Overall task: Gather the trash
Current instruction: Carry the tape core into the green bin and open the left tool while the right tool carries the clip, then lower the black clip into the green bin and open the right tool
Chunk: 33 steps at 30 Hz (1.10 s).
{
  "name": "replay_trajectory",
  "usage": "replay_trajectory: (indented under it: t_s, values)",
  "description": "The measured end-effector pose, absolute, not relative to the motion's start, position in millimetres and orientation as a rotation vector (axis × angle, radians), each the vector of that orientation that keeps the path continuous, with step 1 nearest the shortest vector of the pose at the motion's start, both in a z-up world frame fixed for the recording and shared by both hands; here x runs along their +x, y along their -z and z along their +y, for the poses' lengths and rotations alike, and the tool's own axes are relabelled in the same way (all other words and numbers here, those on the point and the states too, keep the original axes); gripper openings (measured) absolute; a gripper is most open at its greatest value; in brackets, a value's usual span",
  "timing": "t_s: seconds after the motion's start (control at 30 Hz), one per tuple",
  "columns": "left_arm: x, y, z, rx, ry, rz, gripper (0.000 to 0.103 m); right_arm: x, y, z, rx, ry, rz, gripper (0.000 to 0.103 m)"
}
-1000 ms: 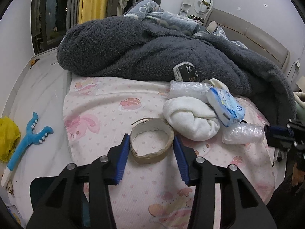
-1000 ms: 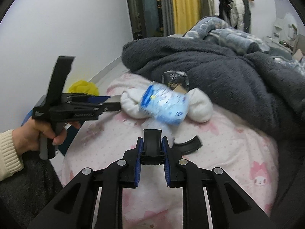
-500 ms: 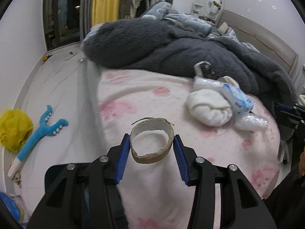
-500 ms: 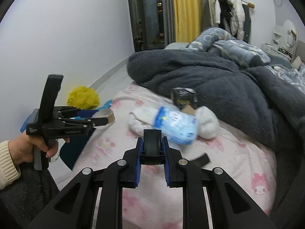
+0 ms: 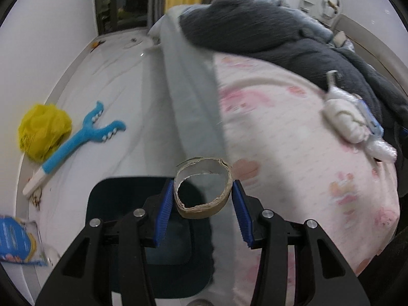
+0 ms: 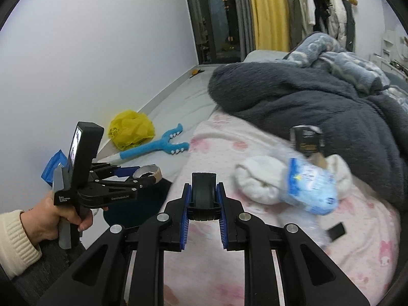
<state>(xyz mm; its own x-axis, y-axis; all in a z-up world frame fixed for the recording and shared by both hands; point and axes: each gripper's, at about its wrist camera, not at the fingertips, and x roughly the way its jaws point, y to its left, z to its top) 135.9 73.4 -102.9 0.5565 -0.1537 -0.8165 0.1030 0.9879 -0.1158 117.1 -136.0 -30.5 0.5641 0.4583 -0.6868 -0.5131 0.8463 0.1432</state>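
Left gripper (image 5: 202, 205) fingers clenched on cardboard ring (image 5: 202, 187), bin (image 5: 142, 216) just below. Right gripper (image 6: 204, 201) fingers clamp black piece (image 6: 204, 191). Risk: thin ring buckles, slips, misses bin.

Cardboard ring (image 5: 203, 187) betw. left tongs (image 5: 202, 205), over bin (image 5: 142, 219) on floor (image 5: 112, 81) beside bed (image 5: 293, 140); plush toy (image 5: 76, 140) left of bin.

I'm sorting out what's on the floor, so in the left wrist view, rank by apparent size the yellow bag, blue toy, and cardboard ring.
1. blue toy, longest
2. yellow bag
3. cardboard ring; near the camera, so unsure against the bag
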Motion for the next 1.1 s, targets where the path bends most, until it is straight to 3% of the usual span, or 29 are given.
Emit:
replay_trajectory:
  t_s: [0.9, 1.1]
  values:
    - [110, 187, 168, -0.145, 0.006, 1.321, 0.051, 133, 84, 12, -0.133, -0.711, 1.0, 0.02]
    - [103, 179, 184, -0.162, 0.015, 1.3, 0.064, 136, 100, 34, -0.152, -0.719, 1.045, 0.02]
